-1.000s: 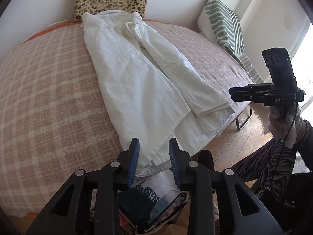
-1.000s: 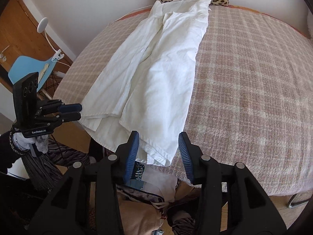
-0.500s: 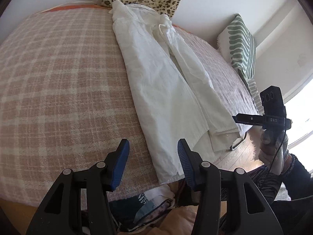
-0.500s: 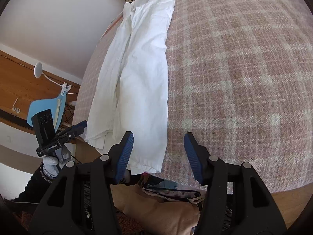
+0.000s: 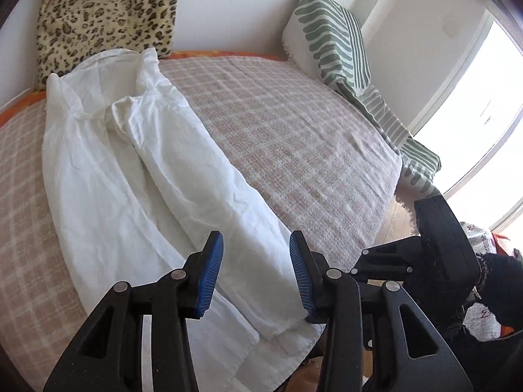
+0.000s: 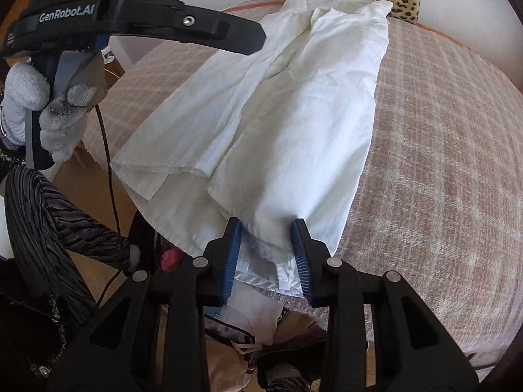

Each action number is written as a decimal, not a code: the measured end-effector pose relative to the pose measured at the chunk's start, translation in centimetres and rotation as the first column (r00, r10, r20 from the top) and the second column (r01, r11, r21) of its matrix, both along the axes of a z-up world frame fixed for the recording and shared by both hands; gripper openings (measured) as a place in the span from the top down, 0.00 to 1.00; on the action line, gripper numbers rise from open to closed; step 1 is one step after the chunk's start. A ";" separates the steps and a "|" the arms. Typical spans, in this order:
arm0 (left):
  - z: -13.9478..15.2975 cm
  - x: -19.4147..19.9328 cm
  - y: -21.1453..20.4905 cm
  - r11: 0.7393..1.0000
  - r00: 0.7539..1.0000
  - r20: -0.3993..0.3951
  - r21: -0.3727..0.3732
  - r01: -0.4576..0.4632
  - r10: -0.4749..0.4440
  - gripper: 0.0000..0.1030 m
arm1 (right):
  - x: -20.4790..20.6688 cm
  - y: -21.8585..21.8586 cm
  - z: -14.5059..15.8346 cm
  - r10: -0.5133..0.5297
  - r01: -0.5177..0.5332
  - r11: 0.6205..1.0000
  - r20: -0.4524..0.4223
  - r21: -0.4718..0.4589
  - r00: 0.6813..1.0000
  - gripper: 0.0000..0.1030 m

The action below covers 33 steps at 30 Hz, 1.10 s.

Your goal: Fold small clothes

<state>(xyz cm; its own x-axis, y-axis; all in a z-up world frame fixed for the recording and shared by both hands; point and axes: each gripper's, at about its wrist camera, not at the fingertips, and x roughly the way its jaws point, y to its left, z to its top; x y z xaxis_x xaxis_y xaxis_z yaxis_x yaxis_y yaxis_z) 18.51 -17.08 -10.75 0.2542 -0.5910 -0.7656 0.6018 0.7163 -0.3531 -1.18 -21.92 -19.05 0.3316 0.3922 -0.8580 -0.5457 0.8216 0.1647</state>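
Note:
A white shirt [image 5: 130, 179] lies lengthwise on the bed, collar at the far end and hem at the near edge. My left gripper [image 5: 256, 261] hovers over the shirt's near right part with its jaws closing; the cloth lies under them and the blue pads [image 5: 210, 271] do not press it. In the right wrist view the shirt [image 6: 294, 130] reaches the bed's edge. My right gripper [image 6: 266, 248] straddles the near hem corner, jaws closing, with loose cloth between pads that stand well apart. A gloved hand [image 6: 62, 121] holds the left gripper's body at the top left.
A pink checked blanket [image 5: 310, 130] covers the bed. A leopard-print pillow [image 5: 108, 9] and a green striped pillow [image 5: 330, 39] lean on the far wall. Mixed clothes [image 6: 248, 336] lie piled below the bed's edge. Wooden floor [image 6: 88, 189] shows at the left.
The left gripper has swung right, from the blanket to over the shirt's near end. The right gripper has shifted left onto the hem corner. Both pairs of jaws stand narrower than before.

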 end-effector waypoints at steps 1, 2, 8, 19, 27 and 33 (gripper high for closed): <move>-0.6 0.3 -0.6 1.000 1.000 -0.009 0.019 0.014 -0.013 0.62 | -0.1 -0.7 0.5 -0.012 0.012 0.999 -0.012 0.038 1.000 0.65; -1.3 0.7 -1.0 0.999 0.999 -0.027 0.037 0.020 -0.019 0.62 | -0.2 -1.6 1.1 -0.038 0.040 0.996 -0.027 0.077 0.999 0.64; -3.3 1.3 -0.7 0.997 0.996 -0.081 0.074 -0.016 0.022 0.62 | -1.8 -5.2 2.4 -0.120 0.122 0.987 -0.024 0.100 0.992 0.64; -3.5 -0.6 1.7 0.997 0.992 -0.114 0.065 -0.045 0.052 0.62 | -2.6 -3.2 0.4 -0.076 0.078 0.995 0.025 -0.069 0.997 0.91; -3.8 -1.2 0.8 0.998 0.993 -0.113 0.050 -0.025 0.030 0.62 | -3.6 -2.9 1.1 -0.094 0.095 0.995 0.038 -0.034 0.995 0.89; -2.4 -0.1 -1.0 0.999 0.997 -0.067 0.006 -0.032 0.032 0.62 | -3.7 -2.7 2.1 -0.068 0.067 0.997 0.016 0.032 0.998 0.88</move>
<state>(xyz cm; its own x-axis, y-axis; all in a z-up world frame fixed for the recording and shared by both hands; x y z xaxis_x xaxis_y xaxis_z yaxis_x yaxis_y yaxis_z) 18.45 -18.09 -13.14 0.2205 -0.5797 -0.7845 0.5535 0.7366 -0.3887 -4.86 -24.67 -16.98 0.3731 0.3951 -0.8395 -0.4923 0.8512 0.1819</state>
